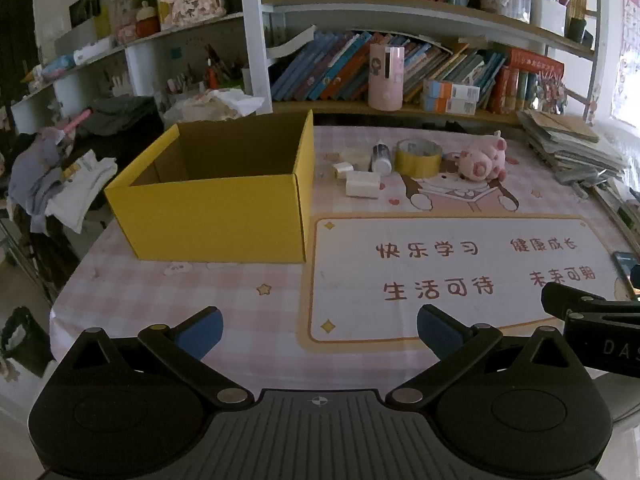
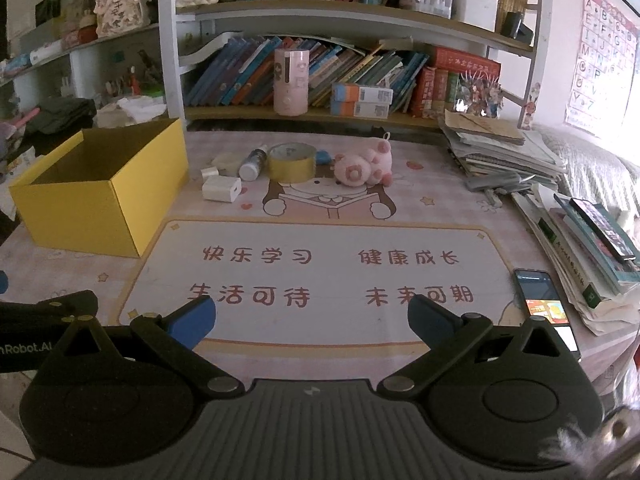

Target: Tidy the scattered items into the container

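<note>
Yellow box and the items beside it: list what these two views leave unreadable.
- Yellow box floor: left wrist view, near wall hides it; right wrist view shows only dark interior.
- Blue item: right wrist view, mostly behind the tape roll and pink plush pig; unidentifiable.
- Small bottle label: both views, too small.
- Pale object behind the white charger: too dim to name.
- Phone screen: text too small.
</note>
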`<control>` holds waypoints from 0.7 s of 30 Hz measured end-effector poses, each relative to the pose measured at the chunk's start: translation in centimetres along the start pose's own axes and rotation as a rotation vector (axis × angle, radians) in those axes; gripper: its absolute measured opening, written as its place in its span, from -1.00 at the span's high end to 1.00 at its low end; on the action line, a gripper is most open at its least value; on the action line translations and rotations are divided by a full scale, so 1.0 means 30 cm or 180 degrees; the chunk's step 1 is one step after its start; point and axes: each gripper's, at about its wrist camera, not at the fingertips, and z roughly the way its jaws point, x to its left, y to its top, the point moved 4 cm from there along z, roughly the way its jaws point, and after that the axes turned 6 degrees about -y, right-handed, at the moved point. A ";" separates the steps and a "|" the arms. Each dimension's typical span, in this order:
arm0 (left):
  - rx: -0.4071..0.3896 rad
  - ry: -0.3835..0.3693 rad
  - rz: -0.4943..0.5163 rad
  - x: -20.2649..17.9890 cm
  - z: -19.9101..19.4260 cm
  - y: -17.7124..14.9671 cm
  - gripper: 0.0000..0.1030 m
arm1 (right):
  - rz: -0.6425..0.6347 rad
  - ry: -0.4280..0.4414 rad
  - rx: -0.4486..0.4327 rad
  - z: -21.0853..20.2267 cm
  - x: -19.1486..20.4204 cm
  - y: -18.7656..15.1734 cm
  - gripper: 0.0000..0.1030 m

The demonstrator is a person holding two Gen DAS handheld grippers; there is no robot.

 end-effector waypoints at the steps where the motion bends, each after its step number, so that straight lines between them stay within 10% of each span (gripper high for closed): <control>1: -0.0003 -0.0002 0.0002 0.000 -0.001 -0.001 -1.00 | 0.0001 -0.0002 -0.0003 -0.003 0.002 -0.002 -1.00; 21: -0.0016 -0.0003 -0.0007 0.003 -0.010 -0.005 -1.00 | -0.0005 0.0004 -0.0021 -0.021 0.011 -0.008 -1.00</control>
